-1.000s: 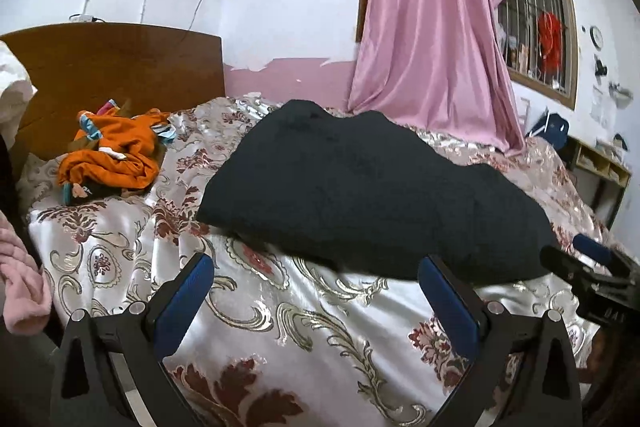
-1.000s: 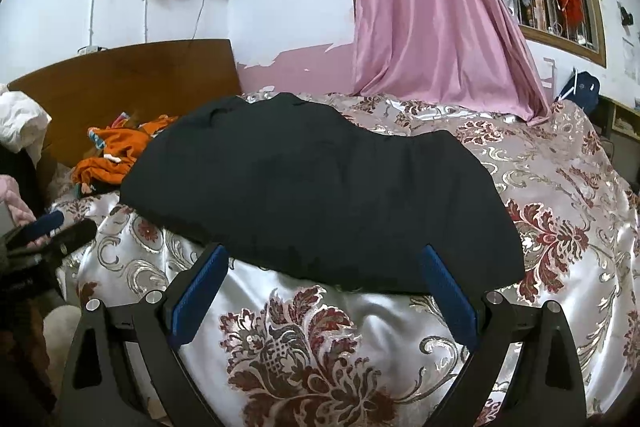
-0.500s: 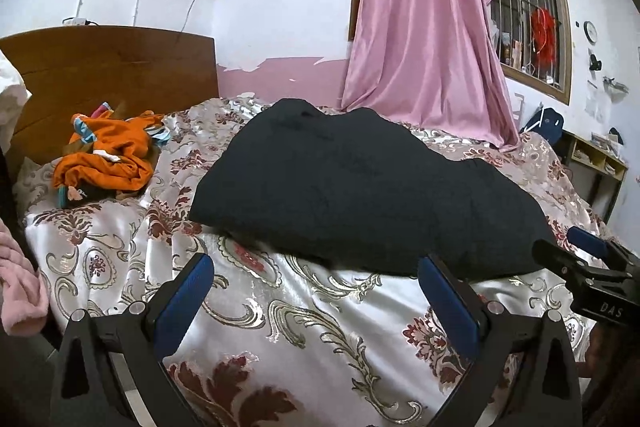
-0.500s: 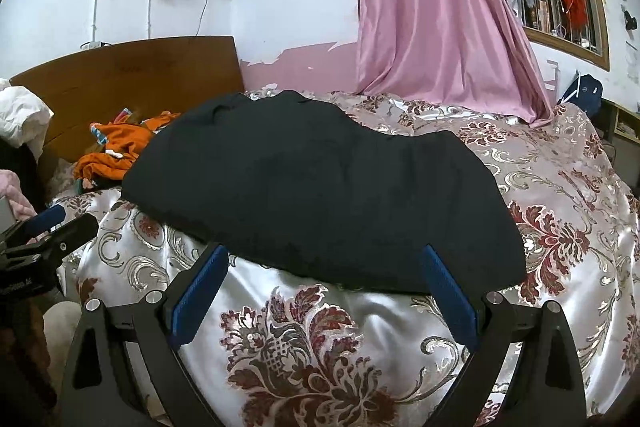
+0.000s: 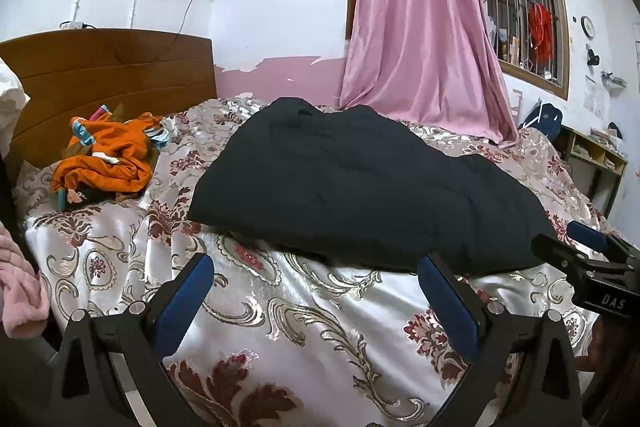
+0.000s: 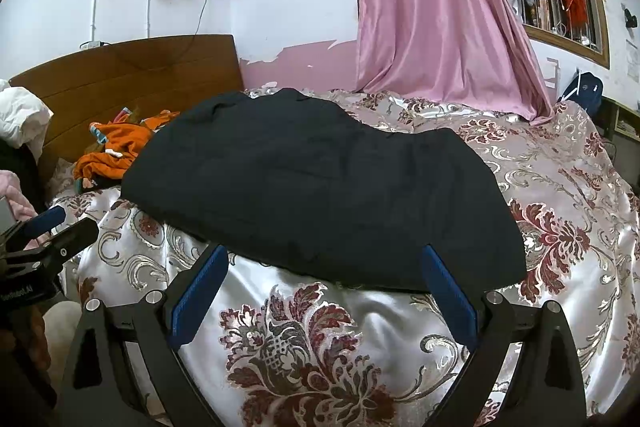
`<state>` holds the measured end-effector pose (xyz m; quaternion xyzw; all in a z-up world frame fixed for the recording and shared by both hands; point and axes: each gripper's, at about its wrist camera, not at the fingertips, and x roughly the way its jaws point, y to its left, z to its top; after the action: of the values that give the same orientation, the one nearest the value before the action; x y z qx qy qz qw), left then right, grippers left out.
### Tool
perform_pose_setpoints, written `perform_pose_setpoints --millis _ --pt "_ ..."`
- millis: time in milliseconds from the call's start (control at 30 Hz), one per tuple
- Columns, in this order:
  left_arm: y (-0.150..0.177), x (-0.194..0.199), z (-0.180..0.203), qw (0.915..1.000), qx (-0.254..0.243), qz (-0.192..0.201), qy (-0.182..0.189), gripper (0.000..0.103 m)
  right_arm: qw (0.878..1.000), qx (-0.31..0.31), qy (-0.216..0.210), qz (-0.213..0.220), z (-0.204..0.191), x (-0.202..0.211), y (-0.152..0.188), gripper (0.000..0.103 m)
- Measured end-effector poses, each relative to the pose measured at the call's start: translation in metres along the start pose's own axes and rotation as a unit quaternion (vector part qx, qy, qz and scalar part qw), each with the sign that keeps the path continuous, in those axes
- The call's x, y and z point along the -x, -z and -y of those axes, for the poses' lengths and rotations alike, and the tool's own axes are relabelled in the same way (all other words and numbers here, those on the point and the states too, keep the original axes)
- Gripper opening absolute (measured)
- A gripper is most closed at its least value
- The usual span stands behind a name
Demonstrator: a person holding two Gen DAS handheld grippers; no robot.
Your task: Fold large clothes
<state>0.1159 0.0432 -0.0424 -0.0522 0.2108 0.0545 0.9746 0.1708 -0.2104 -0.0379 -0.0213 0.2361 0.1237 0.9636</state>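
A large black garment lies folded flat on the floral satin bedspread. My left gripper is open, held above the spread just short of the garment's near edge, nothing between its blue pads. My right gripper is open too, its fingertips at the near hem without gripping it. The right gripper shows at the right edge of the left wrist view, and the left gripper at the left edge of the right wrist view.
A crumpled orange garment lies near the wooden headboard. A pink curtain hangs at the far side beside a barred window. Pink cloth hangs at the left. A shelf stands at the right.
Both views have shifted slightly, so the black garment sits a little further back and lower in frame. Both grippers stay open; the garment has not moved on the bed.
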Motion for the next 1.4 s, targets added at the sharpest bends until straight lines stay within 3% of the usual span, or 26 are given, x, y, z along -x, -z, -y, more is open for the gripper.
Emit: perform_pose_setpoints --millis 1400 --pt "-0.0001 -0.0005 -0.0031 1.0000 -0.005 0.002 -0.001 0.103 1.000 -0.003 -0.002 -0.001 0.0050 -0.0009 0.0029 0.094"
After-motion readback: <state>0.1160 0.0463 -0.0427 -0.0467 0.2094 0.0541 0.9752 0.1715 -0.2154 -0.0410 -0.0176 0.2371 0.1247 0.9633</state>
